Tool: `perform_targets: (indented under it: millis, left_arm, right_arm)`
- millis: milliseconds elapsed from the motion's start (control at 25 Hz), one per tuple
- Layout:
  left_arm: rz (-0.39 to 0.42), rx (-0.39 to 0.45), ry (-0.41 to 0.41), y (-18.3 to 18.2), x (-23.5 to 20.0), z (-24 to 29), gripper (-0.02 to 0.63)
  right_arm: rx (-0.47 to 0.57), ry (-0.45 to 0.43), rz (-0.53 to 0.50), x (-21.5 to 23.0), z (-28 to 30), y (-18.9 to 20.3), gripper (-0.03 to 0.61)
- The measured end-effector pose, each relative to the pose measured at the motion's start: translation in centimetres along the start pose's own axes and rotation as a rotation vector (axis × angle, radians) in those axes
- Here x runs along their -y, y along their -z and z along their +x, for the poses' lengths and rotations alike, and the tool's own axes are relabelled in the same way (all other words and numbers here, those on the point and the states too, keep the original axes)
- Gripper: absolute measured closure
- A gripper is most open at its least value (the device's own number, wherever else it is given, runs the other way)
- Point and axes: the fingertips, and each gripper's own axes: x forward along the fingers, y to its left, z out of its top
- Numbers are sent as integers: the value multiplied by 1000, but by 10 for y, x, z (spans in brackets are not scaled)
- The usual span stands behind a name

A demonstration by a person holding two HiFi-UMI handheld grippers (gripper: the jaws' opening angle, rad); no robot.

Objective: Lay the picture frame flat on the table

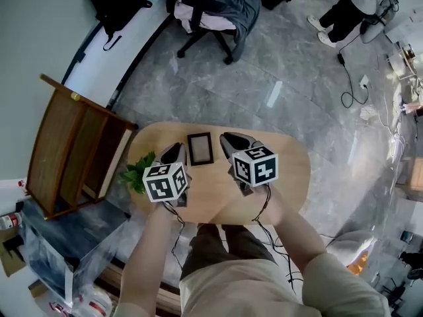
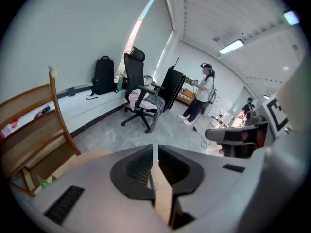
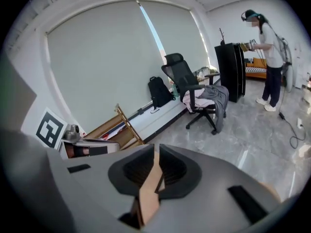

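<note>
In the centre of the head view, the frame (image 1: 199,148) is on the oval wooden table (image 1: 291,167), near its far edge, with its dark border and pale inner panel facing the camera. It appears to lie flat, though this is not certain. The left gripper (image 1: 174,152) is just to the frame's left and the right gripper (image 1: 232,141) just to its right; neither touches it. In the two gripper views, each pair of jaws is pressed nearly together with only a thin slit between them, and through that slit only the table's wood shows. Nothing is pinched in either gripper. A small green plant (image 1: 137,172) stands at the table's left end. A wooden shelf (image 1: 71,147) is at the left of the view, and an office chair (image 1: 215,10) is at top centre. A second person (image 1: 350,6) stands at upper right.
</note>
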Motion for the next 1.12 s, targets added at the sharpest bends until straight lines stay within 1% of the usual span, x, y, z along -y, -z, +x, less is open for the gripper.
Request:
perform_targets:
  millis: [160,280,360,520,680,840,1040,1120]
  left_arm:
    - [104,63,13,-39,28,-45,583]
    - [169,128,31,-68,51,-81,583]
    - [217,176,38,-88,67,-106,583]
    - [343,262,52,-119,98,-160,583]
    - [442,354,52,-145,122,-213,583]
    - [491,440,61,-161,143,-267,583]
    - [570,574,60,-171,178,-345,583]
    - [596,612,63,-169,190,-369,583]
  right_arm:
    - [104,3,-48,-25,-53,-51,560]
    - [185,-2,-81,-47,-98,-83,561]
    - [235,-5,-110,-60,-130,-102,563]
    - [335,9,-198,-89,-195,-131,566]
    - [436,6,-239,-115,-252,-153,566]
    - [529,10,-283,-142,-301,-167,566]
    - [637,2,-335,-174,-358,-172,566]
    - [667,-1,-342,-186,-379,-171,566]
